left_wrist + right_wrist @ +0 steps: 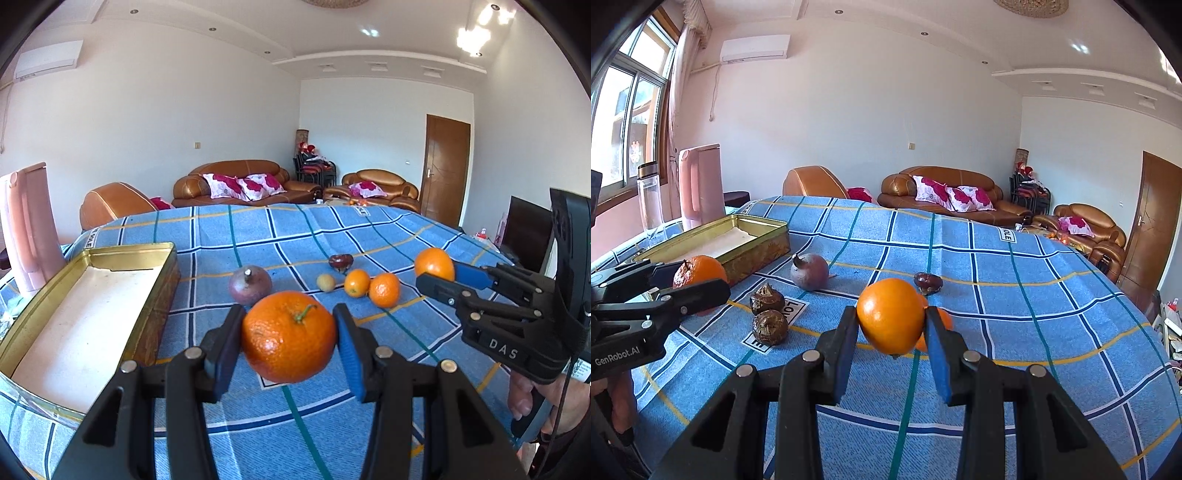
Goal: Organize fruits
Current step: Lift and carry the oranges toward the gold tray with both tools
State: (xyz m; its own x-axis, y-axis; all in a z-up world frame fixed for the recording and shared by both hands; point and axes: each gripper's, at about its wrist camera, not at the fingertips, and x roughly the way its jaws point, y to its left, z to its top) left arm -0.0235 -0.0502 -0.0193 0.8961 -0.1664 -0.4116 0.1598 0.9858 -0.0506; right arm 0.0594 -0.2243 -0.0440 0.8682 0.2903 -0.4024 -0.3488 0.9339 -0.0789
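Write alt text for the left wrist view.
The left hand-held gripper holds a large orange above a blue checked tablecloth, beside an empty gold tin. To the right, the right hand-held gripper holds a smaller orange; more fruit lies on the cloth beyond.

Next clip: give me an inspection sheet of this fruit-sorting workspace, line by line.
Surface: table under blue plaid cloth.
Job's things: empty gold tin; passion fruit, small oranges and two water chestnuts loose on cloth.
Clutter: pink kettle, clear bottle.
Grippers: left gripper shut on stemmed orange; right gripper shut on smooth orange.
Cables: thin black lead at right hand.
Surroundings: brown sofas, door.
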